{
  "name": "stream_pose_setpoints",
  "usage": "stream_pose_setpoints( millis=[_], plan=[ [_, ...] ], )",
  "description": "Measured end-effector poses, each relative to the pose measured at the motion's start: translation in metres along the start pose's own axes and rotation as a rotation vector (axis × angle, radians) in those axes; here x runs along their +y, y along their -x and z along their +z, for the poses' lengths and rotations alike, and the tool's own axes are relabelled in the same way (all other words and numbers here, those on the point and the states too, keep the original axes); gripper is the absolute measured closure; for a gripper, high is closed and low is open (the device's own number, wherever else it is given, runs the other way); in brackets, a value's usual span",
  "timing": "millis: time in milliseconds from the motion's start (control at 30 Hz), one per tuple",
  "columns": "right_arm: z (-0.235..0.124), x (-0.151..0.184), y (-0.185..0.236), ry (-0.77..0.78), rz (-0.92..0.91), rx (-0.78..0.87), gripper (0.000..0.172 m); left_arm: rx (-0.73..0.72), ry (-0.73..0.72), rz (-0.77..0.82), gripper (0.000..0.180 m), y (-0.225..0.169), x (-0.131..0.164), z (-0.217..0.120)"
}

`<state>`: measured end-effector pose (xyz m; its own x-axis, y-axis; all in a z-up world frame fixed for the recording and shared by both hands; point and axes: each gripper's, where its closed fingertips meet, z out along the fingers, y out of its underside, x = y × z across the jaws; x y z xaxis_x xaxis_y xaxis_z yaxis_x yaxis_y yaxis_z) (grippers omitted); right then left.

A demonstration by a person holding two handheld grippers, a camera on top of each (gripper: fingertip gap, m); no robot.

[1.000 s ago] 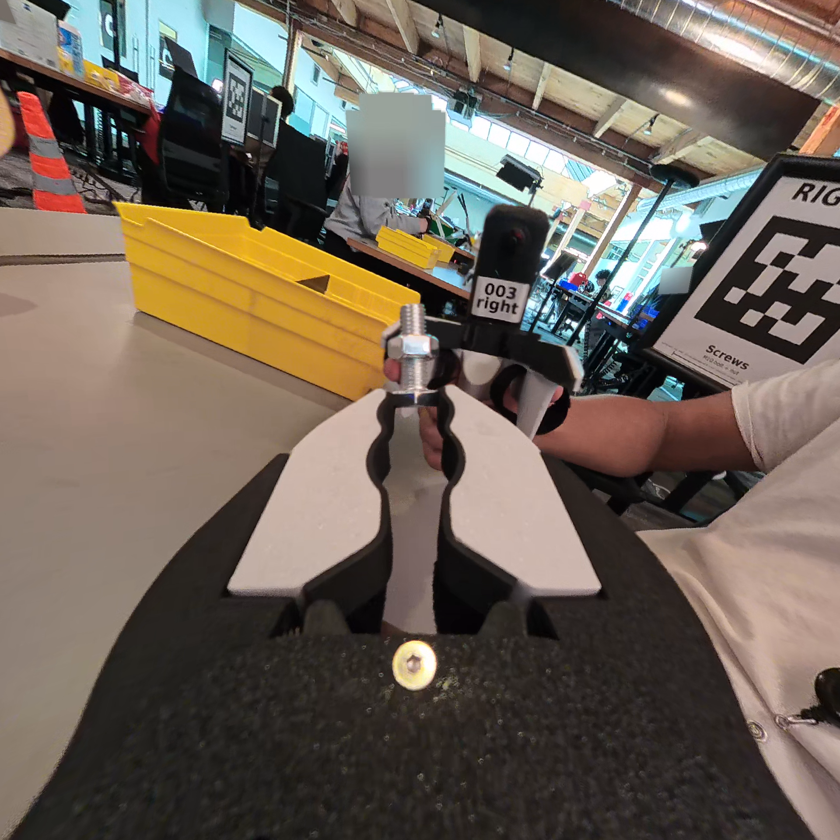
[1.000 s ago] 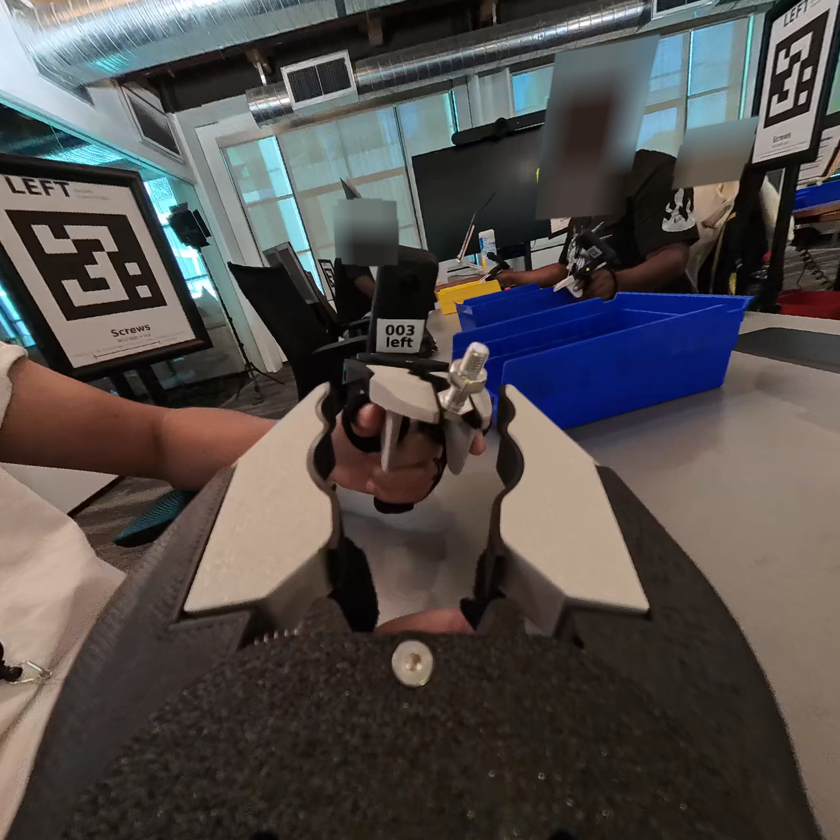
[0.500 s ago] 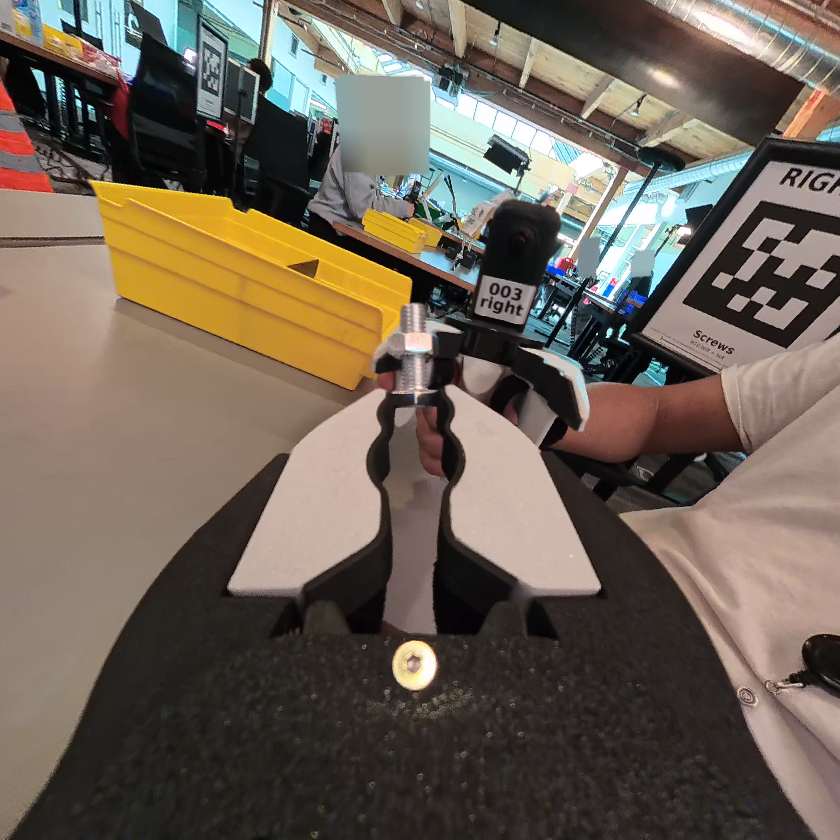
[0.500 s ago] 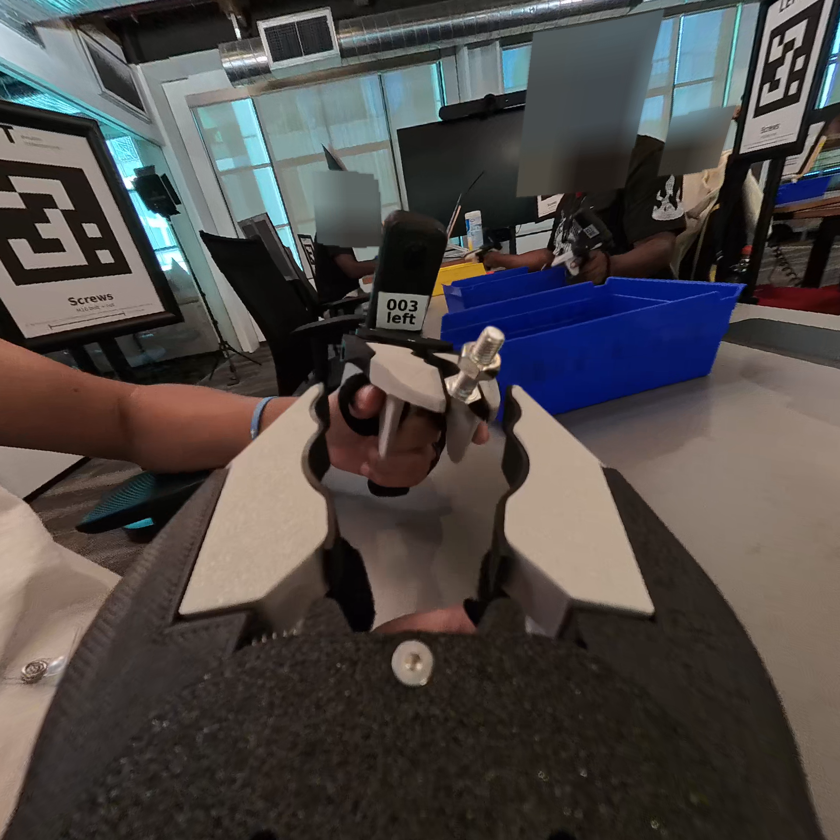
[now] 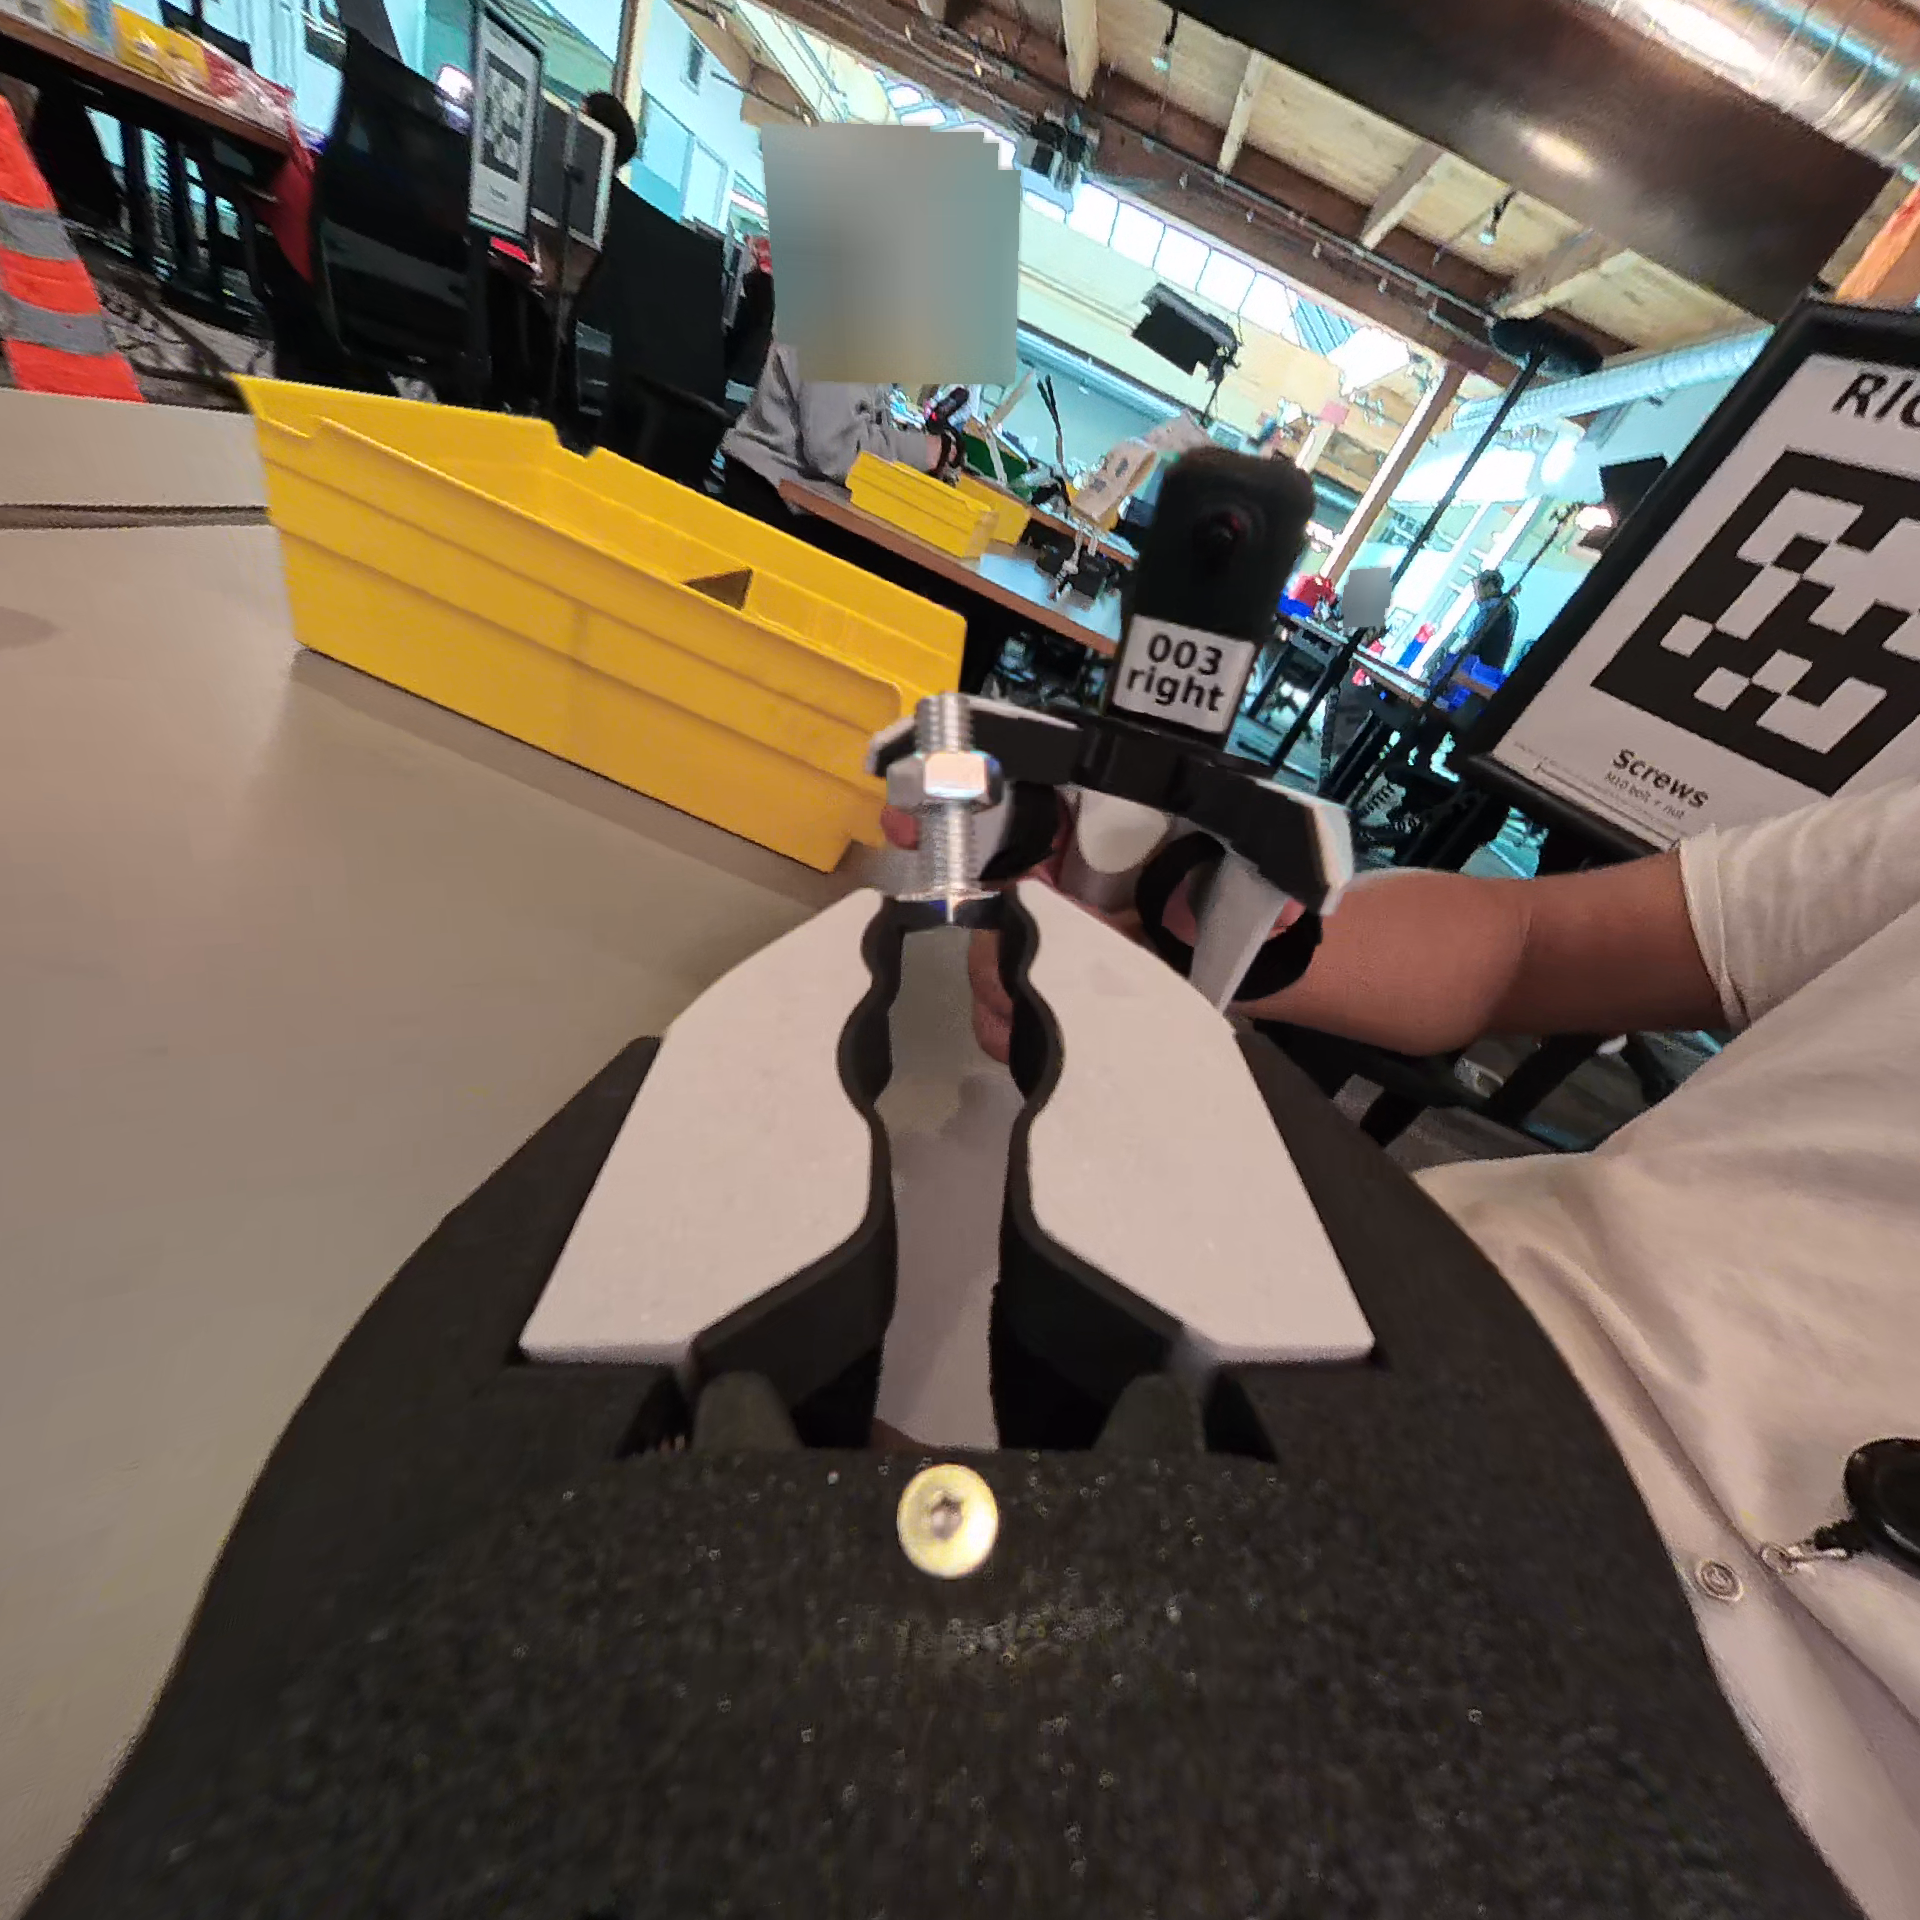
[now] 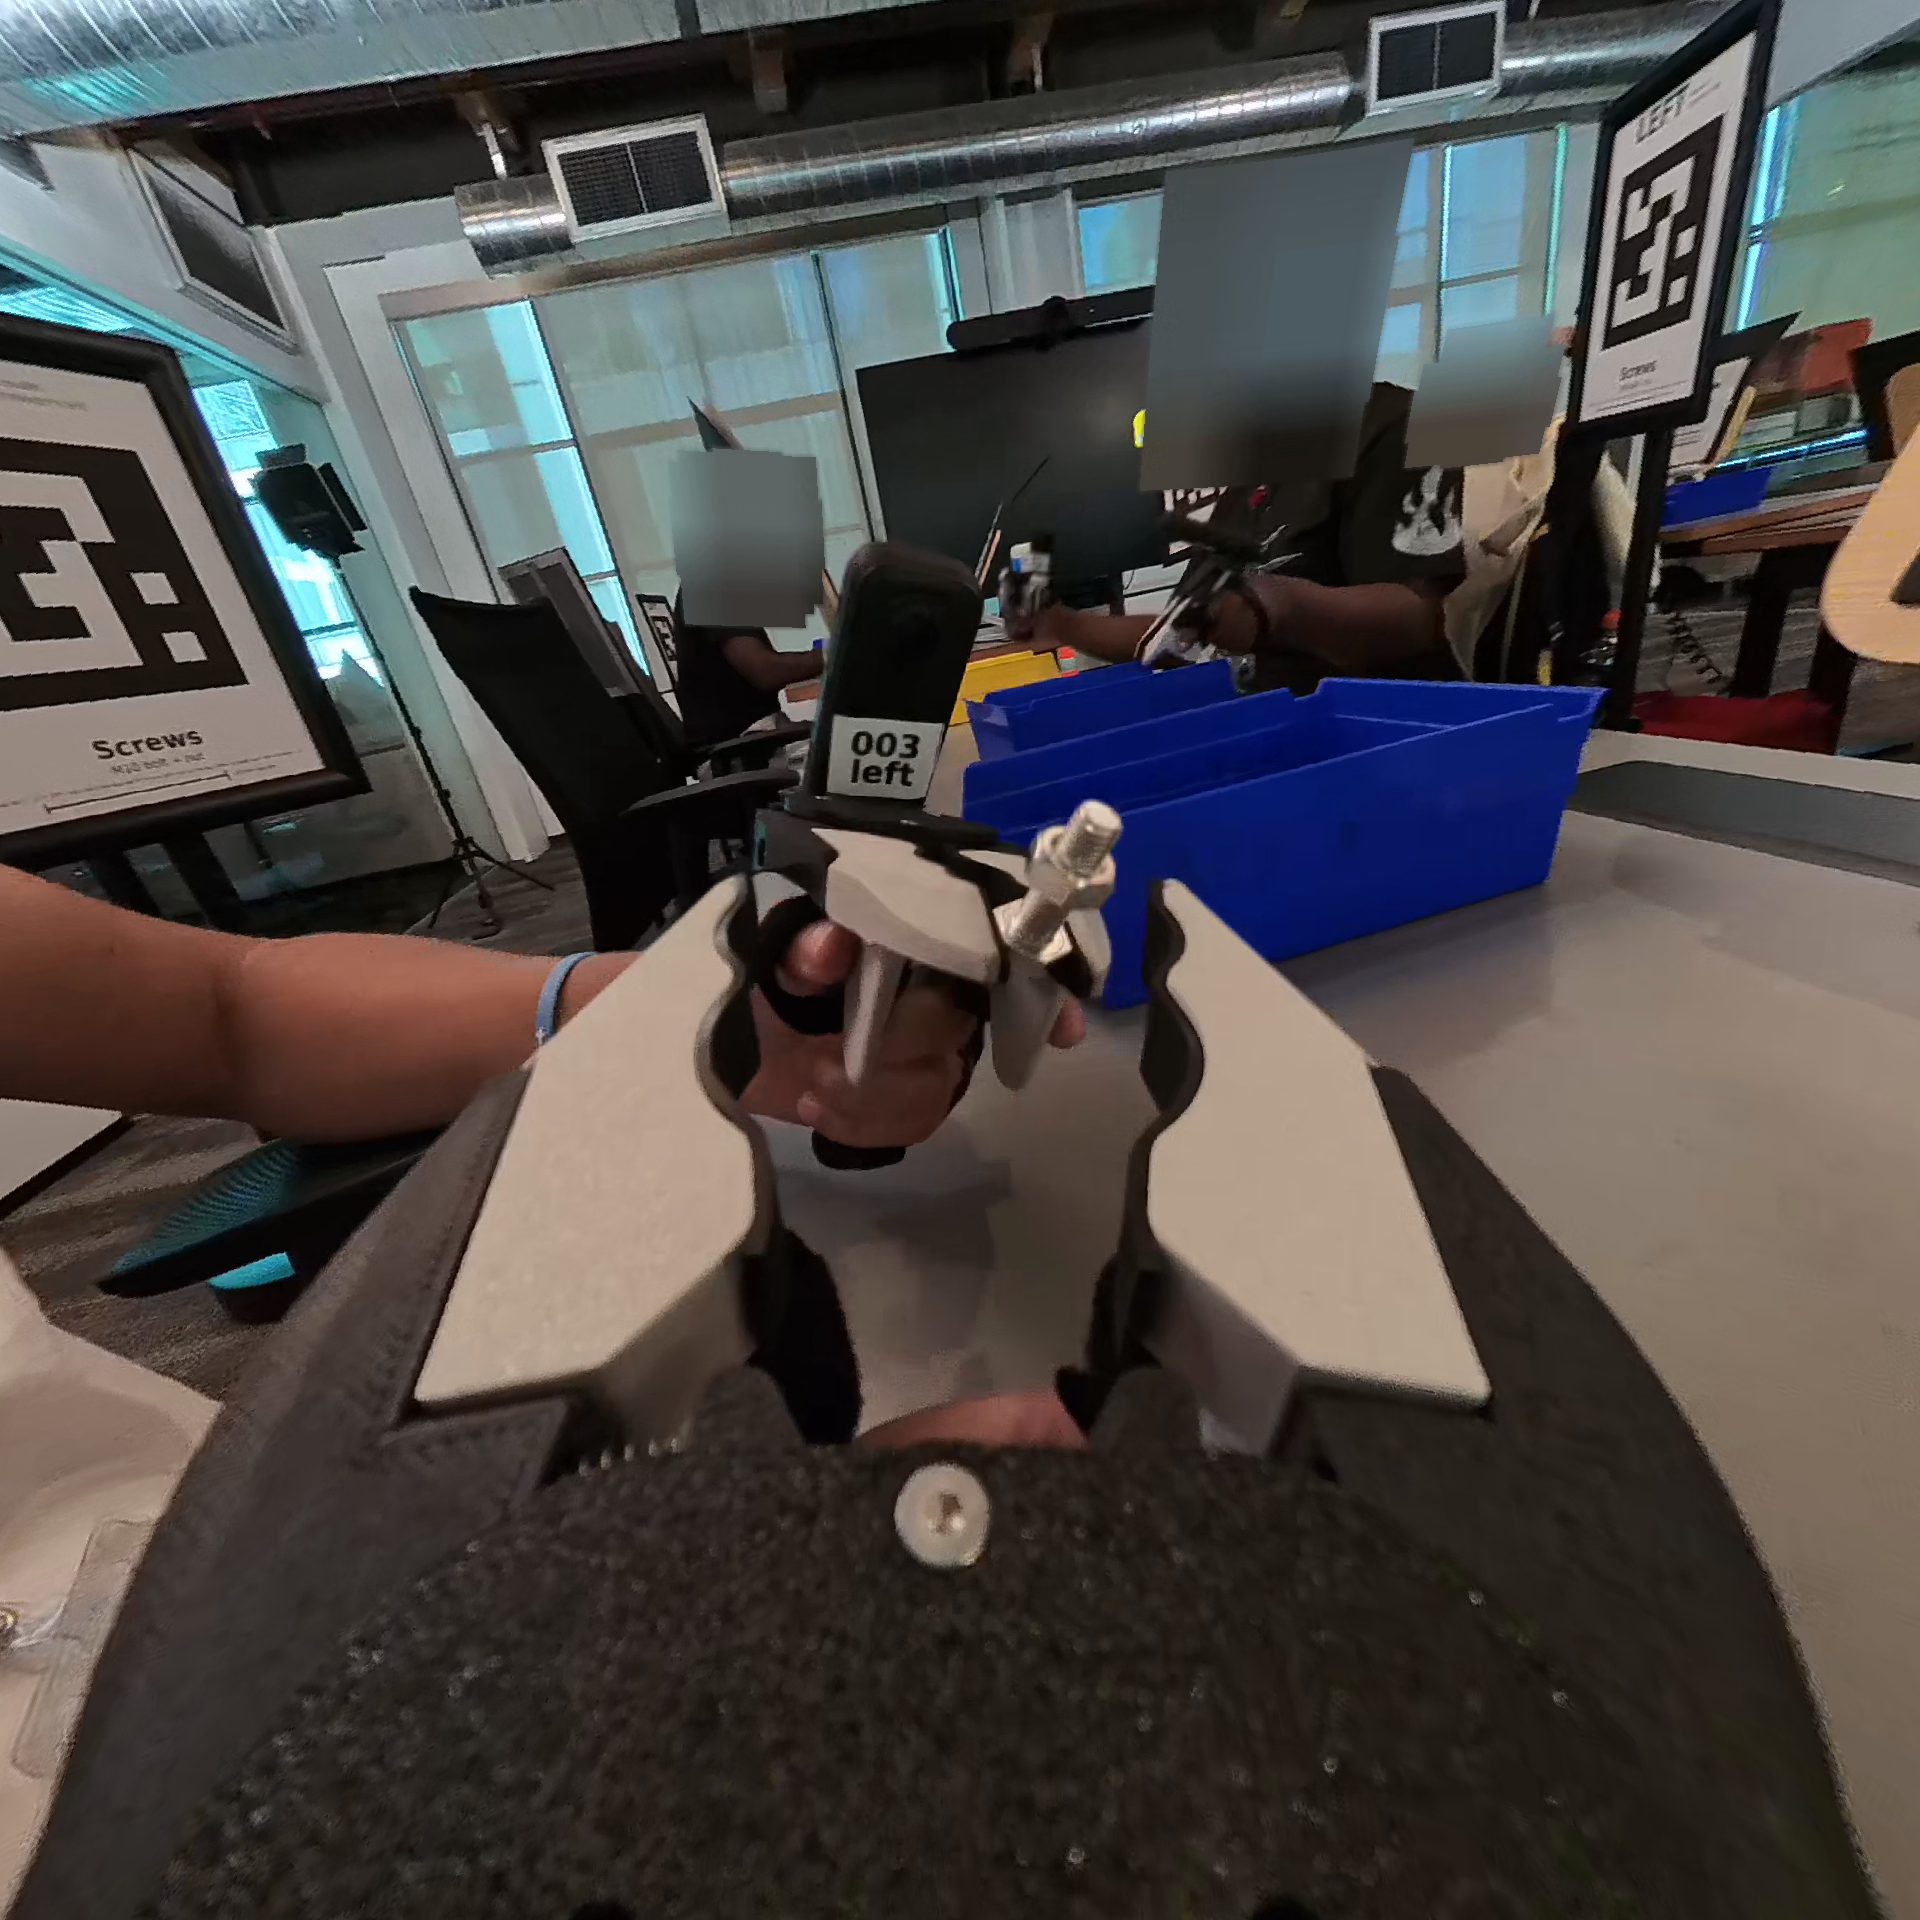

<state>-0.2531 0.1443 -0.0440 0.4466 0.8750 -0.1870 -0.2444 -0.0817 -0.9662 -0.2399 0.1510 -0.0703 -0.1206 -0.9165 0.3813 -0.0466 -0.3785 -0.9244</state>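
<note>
Bolt point(image 5: 943, 821) (nut point(image 5: 951, 776) threaded on) stands upright, head clamped in left claw point(image 5: 951, 914) for access; right claw point(image 6: 951, 935) gapes apart, holding nothing.

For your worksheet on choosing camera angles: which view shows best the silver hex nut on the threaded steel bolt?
The left wrist view: the silver hex nut sits close, face-on, partway down the upright threaded steel bolt, whose head the left gripper clamps. The right wrist view shows the nut smaller, tilted and slightly blurred.
</note>
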Motion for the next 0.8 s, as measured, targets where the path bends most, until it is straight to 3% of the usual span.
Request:
stream_pose_setpoints(
  millis=[367, 667, 800],
  plan=[
    [0.018, 0.007, 0.006, 0.004, 0.089, -0.047, 0.095, -0.003, 0.090, 0.028, 0.163, -0.005, 0.017, 0.015],
    [0.004, 0.006, 0.001, 0.012, 0.069, -0.004, 0.097, -0.038, 0.013, 0.000, 0.163, 0.008, 0.001, -0.003],
    [0.013, 0.009, 0.003, 0.015, 0.074, -0.012, 0.092, -0.012, 0.037, 0.000, 0.163, 0.002, 0.007, 0.004]
  ],
)
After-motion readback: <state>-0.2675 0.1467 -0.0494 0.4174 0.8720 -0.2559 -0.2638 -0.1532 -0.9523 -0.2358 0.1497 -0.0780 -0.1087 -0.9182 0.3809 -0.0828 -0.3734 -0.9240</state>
